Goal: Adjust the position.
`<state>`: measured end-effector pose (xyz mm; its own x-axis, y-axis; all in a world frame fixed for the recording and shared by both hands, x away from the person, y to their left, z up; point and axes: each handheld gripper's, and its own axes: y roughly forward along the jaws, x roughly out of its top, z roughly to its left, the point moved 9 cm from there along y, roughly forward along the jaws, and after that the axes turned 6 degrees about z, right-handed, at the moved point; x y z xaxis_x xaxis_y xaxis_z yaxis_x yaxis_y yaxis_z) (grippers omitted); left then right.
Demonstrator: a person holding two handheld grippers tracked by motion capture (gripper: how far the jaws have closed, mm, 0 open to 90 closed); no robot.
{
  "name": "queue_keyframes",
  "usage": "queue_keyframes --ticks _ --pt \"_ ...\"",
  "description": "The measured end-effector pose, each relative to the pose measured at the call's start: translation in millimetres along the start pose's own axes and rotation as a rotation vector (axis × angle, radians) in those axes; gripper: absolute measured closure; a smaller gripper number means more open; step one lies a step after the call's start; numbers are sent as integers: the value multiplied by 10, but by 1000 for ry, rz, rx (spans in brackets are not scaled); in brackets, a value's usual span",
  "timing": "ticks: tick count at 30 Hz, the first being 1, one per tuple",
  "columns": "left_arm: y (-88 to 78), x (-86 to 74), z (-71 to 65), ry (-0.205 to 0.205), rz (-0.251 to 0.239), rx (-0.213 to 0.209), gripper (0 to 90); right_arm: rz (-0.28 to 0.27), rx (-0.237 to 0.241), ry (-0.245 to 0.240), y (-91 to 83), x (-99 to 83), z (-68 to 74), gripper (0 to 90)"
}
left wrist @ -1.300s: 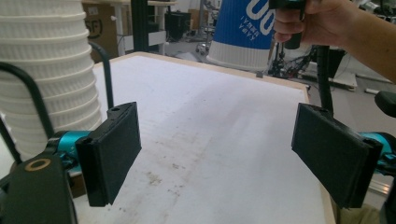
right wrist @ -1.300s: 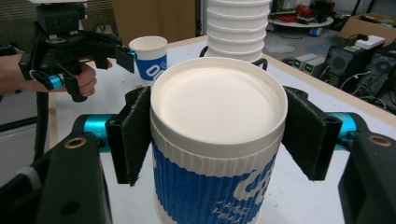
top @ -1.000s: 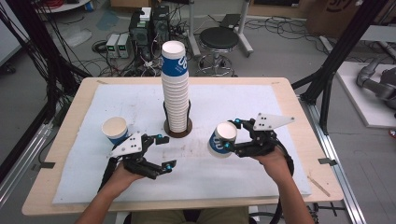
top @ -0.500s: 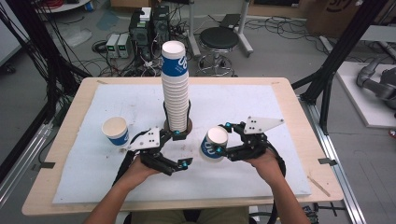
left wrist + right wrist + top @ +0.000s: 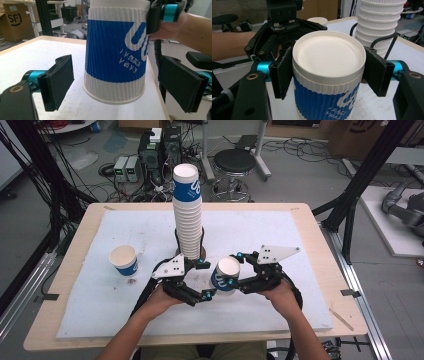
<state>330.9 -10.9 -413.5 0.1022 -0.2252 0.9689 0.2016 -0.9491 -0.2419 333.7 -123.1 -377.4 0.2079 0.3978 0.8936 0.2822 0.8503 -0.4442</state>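
Nearest you, your right hand-held gripper [image 5: 235,270] pinches the blue-and-white paper cup [image 5: 225,276] just under its rim, one pad on each side, and holds it clear of the desk [image 5: 300,245], tilted so that its open mouth faces up and slightly toward the tall cup stack [image 5: 188,215]. That held cup sits just in front of the stack and a little to its right.

Your left hand-held gripper [image 5: 204,279] is beside it, on the stack's near side, with its jaws spread; they have just been opening wider. In the left gripper view the cup's lower body [image 5: 115,57] hangs between the two black pads [image 5: 58,81], with a gap on each side and nothing pressing on it yet. So the cup lies straight ahead of your left jaws, its long axis running roughly upright across their line of closing, base end down. Your left hand is placed to close on the lower wall, I judge, while your right keeps the rim.

Farther off, left of the stack, a single cup [image 5: 124,260] stands upright on the white mat [image 5: 280,232], well apart from both grippers.
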Motion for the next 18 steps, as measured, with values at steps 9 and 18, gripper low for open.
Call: queue_keyframes --ticks 9,18 --pt "55 -6 -5 2 3 -11 133 6 21 -5 54 38 42 309" --pt "128 -54 -21 -3 23 -34 133 -15 52 0 80 89 88 310"
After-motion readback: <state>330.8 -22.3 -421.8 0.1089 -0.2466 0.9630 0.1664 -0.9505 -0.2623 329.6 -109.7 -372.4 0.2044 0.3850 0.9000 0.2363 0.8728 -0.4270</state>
